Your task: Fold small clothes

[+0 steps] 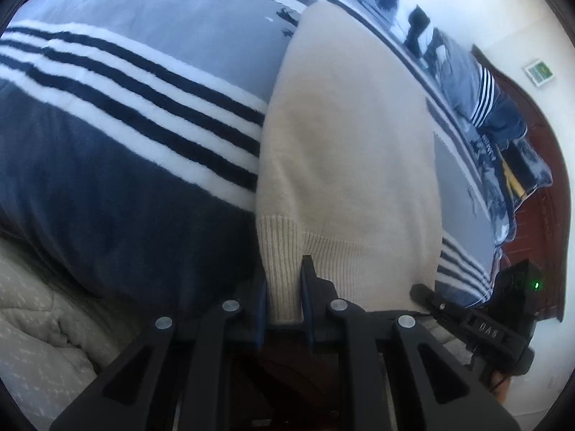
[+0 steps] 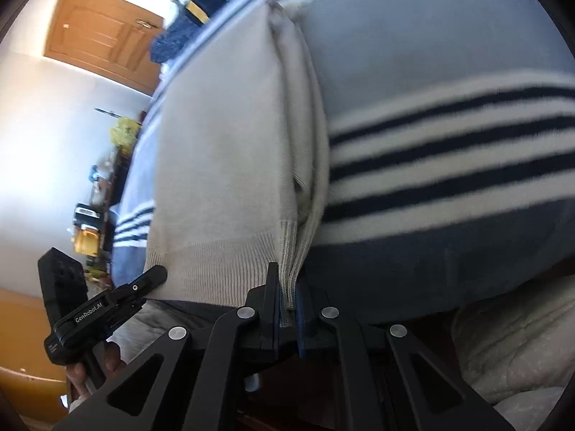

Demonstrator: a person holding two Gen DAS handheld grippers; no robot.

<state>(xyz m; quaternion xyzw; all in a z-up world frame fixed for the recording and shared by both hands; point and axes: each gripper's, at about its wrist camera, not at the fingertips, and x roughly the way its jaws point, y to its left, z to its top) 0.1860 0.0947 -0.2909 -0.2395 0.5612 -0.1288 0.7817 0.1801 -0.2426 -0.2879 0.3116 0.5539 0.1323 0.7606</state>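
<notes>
A cream knit sweater (image 1: 345, 151) lies folded lengthwise on a striped blue blanket (image 1: 118, 165); it also shows in the right wrist view (image 2: 222, 165). My left gripper (image 1: 284, 287) is shut on the ribbed hem at its left corner. My right gripper (image 2: 287, 287) is shut on the ribbed hem at the other corner, where several layers bunch together. The right gripper (image 1: 431, 296) shows in the left wrist view at the hem's right end, and the left gripper (image 2: 151, 278) shows in the right wrist view at the hem's left end.
A beige quilt (image 1: 39, 323) hangs at the bed's near edge, also in the right wrist view (image 2: 510, 344). Pillows and clothes (image 1: 492, 107) lie near a dark red headboard (image 1: 546, 165). A wooden door (image 2: 100, 36) and a cluttered shelf (image 2: 97, 201) stand beyond.
</notes>
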